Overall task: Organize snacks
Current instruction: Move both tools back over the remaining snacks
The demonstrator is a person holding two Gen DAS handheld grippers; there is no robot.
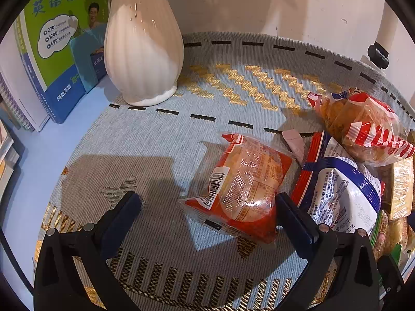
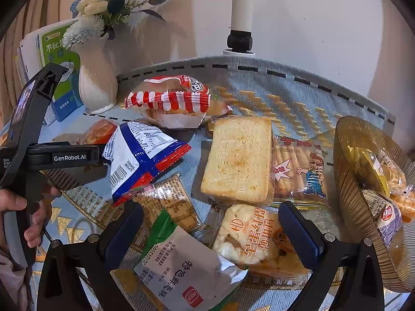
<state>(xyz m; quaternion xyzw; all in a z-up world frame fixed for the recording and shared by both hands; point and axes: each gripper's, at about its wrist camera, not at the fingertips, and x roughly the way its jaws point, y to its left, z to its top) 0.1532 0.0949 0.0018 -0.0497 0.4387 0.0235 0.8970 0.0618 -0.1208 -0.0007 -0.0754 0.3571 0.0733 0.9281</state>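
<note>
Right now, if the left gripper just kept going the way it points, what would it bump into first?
Probably the orange-red snack packet lying on the woven mat. The open left gripper points down at it, though depth is hard to judge.

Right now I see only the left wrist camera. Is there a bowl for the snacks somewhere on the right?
Observer: Yes, a ribbed amber bowl stands at the right edge of the mat, with a few packets already inside.
Operator: Is the right gripper holding something?
Observer: No, it is open; nothing is gripped.
Operator: What lies beside the bowl?
Observer: A pack of toast, with a pack of biscuit sticks between it and the bowl.
</note>
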